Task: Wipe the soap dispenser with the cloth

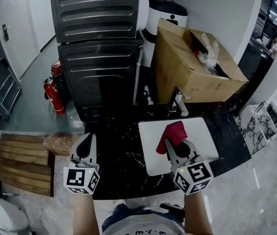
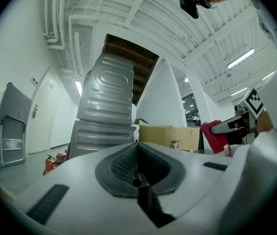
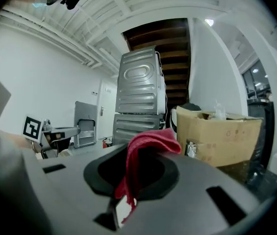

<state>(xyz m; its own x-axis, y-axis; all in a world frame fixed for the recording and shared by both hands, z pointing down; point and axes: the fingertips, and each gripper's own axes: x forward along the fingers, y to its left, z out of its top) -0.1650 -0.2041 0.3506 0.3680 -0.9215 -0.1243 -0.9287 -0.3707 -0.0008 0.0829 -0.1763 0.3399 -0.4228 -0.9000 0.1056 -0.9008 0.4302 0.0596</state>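
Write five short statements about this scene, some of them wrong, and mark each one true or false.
1. The right gripper is shut on a red cloth. True.
2. The left gripper has its jaws wide apart. False: they are together, with nothing between them.
3. The cardboard box is sealed shut. False: its top is open and clear plastic sticks out.
4. Red fire extinguishers stand beside the stacked grey machines. True.
5. The red cloth lies spread flat on the counter. False: it hangs bunched from the right gripper's jaws.
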